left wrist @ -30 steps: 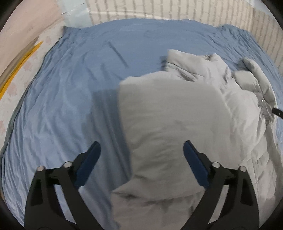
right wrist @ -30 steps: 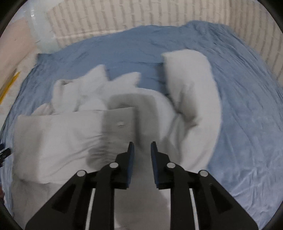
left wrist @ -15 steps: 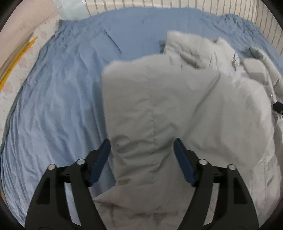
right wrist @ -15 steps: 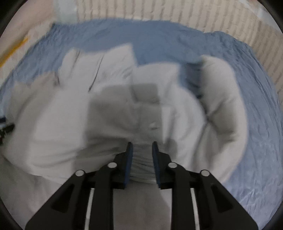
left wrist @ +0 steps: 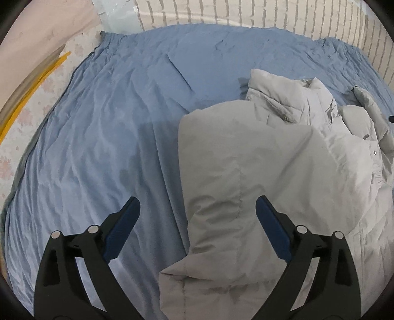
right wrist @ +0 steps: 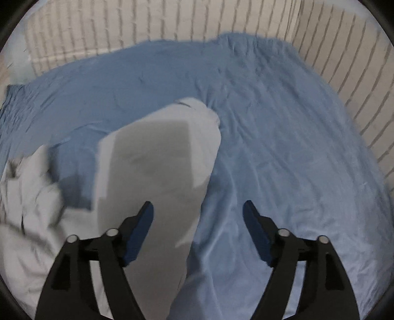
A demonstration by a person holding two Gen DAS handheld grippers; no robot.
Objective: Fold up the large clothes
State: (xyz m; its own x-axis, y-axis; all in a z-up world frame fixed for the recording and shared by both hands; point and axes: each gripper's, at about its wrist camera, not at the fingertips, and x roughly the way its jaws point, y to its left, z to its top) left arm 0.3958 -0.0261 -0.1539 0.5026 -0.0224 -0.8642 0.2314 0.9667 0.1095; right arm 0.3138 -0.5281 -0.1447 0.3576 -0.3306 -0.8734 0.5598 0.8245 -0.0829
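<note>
A pale grey puffer jacket (left wrist: 258, 172) lies on the blue bed sheet (left wrist: 110, 147), its left sleeve folded over the body and its collar at the far end. My left gripper (left wrist: 197, 221) is open and empty just above the jacket's left edge. In the right wrist view the jacket's right sleeve (right wrist: 160, 167) lies stretched on the sheet (right wrist: 283, 147), with the crumpled body (right wrist: 27, 197) at the left. My right gripper (right wrist: 198, 224) is open and empty, over the sleeve's right edge.
A brick-patterned wall (left wrist: 246, 12) borders the bed's far side and also shows in the right wrist view (right wrist: 172, 24). A floral mattress edge with a yellow strip (left wrist: 32, 81) runs along the left. Open blue sheet lies left and right of the jacket.
My right gripper has opened, letting go of the jacket, and swung right toward the sleeve. My left gripper has widened and pulled back a little.
</note>
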